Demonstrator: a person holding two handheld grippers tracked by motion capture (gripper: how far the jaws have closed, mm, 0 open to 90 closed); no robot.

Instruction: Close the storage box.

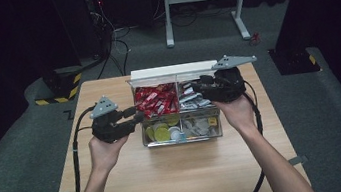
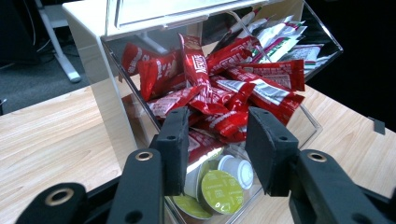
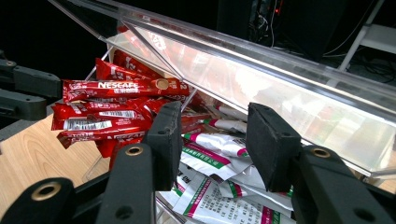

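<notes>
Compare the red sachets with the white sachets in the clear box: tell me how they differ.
The red foil stick sachets fill the back-left compartment of the clear plastic box; the white sachets with green and pink print lie in the back-right one. The red ones are narrow sticks heaped high; the white ones look broader and flatter, lying lower. Both are loose, sealed packets in the box's back row.
</notes>
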